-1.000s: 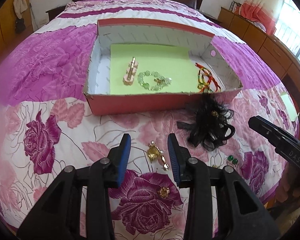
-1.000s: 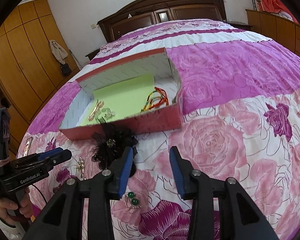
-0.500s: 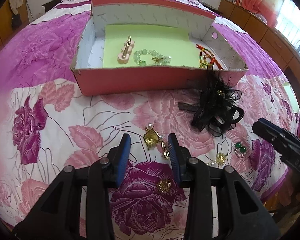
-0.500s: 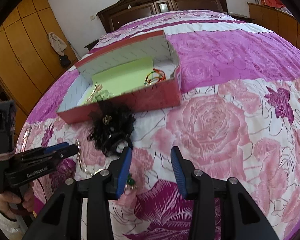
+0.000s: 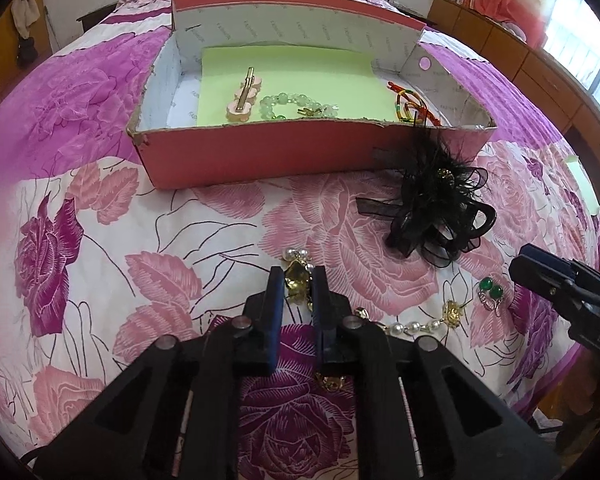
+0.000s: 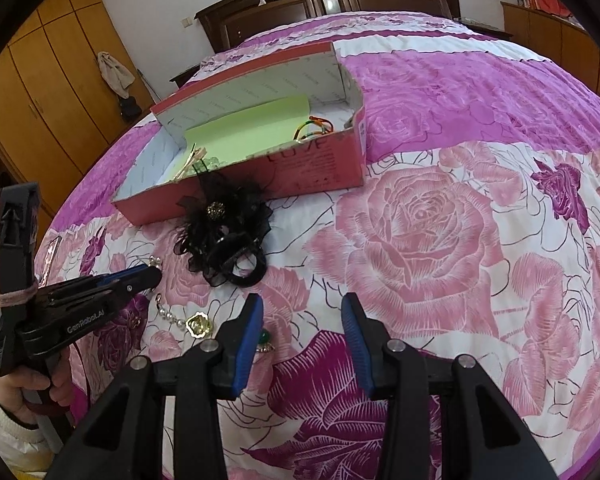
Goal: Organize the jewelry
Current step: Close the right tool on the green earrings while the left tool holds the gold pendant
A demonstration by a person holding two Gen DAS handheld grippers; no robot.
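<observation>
On the bed's rose-print cover [image 5: 100, 240], the left claw [image 5: 297, 280] is pinched on the gold-and-pearl necklace [image 5: 296, 278], whose pearl strand trails off to its right. The right claw [image 6: 302, 320] hangs spread above the cover, green earrings [image 5: 490, 292] just beside its left finger. A black hair flower [image 5: 432, 208] lies touching the red box [image 5: 260, 152], which holds a hair clip [image 5: 244, 92], a green bead bracelet [image 5: 284, 104] and coloured bangles [image 5: 410, 106].

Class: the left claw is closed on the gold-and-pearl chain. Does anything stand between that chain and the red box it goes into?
Nothing visible does. Only bare bedspread lies between the chain and the box; the black hair flower sits off to the right.
</observation>
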